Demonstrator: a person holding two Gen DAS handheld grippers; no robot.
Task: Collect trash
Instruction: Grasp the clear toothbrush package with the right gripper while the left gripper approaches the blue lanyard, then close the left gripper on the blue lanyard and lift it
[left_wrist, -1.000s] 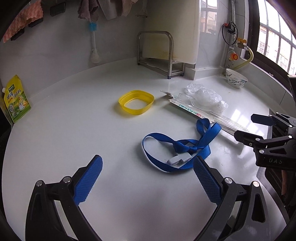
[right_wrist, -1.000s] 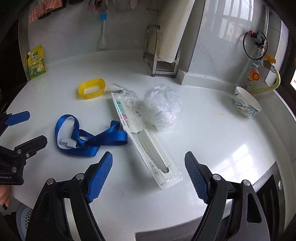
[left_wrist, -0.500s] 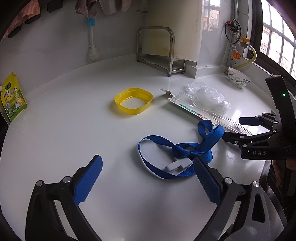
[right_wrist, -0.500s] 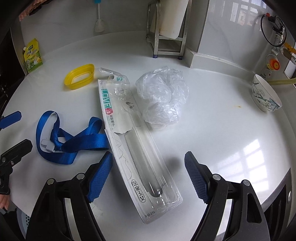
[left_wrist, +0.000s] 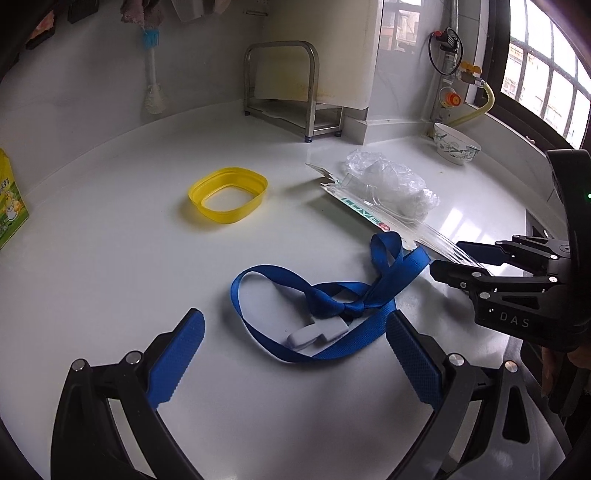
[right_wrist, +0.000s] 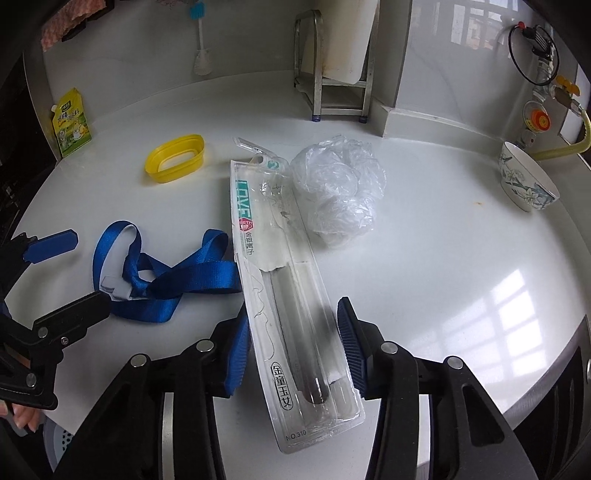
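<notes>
A clear toothbrush blister pack (right_wrist: 288, 295) lies lengthwise on the white counter, and it also shows in the left wrist view (left_wrist: 373, 214). My right gripper (right_wrist: 293, 343) straddles its near end, jaws narrowed around it, pads close to both sides; contact is unclear. It shows in the left wrist view (left_wrist: 469, 258). A knotted blue lanyard (left_wrist: 332, 295) lies in front of my open left gripper (left_wrist: 295, 354), also in the right wrist view (right_wrist: 166, 280). A yellow plastic ring (left_wrist: 227, 199) and crumpled clear plastic film (right_wrist: 340, 192) lie farther back.
A metal rack (left_wrist: 291, 92) stands against the back wall. A patterned bowl (right_wrist: 526, 181) sits at the right by the window. A yellow-green pouch (right_wrist: 72, 122) leans at the far left. The counter's dark front edge (right_wrist: 561, 387) is at the right.
My right gripper has moved forward over the blister pack and its jaws have narrowed around the near end. My left gripper has edged closer to the lanyard.
</notes>
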